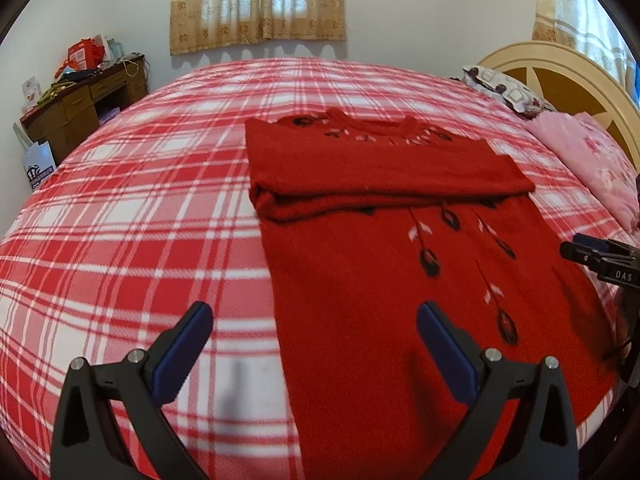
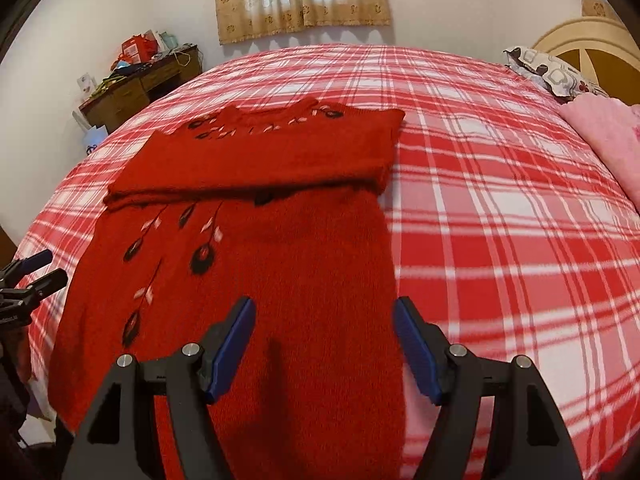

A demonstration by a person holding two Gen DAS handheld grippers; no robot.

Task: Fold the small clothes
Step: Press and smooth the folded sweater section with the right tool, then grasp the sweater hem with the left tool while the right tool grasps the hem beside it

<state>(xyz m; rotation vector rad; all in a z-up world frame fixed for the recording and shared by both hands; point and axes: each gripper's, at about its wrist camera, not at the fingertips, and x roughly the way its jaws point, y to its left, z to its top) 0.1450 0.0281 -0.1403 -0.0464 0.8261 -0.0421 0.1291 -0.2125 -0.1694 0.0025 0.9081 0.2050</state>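
A red knitted sweater (image 1: 400,280) with black and pink leaf embroidery lies flat on the plaid bed; it also shows in the right wrist view (image 2: 280,248). Its sleeves are folded across the chest as a thick band (image 1: 380,168), also seen in the right wrist view (image 2: 260,156). My left gripper (image 1: 314,316) is open and empty, hovering above the sweater's lower left edge. My right gripper (image 2: 324,312) is open and empty above the lower right edge. Each gripper shows at the side of the other's view: the right (image 1: 592,250) and the left (image 2: 36,272).
The bed carries a red and white plaid blanket (image 1: 140,220). A pink quilt (image 1: 592,160) and a patterned pillow (image 1: 500,88) lie by the cream headboard (image 1: 560,76) at right. A cluttered wooden desk (image 1: 80,96) stands by the wall at left.
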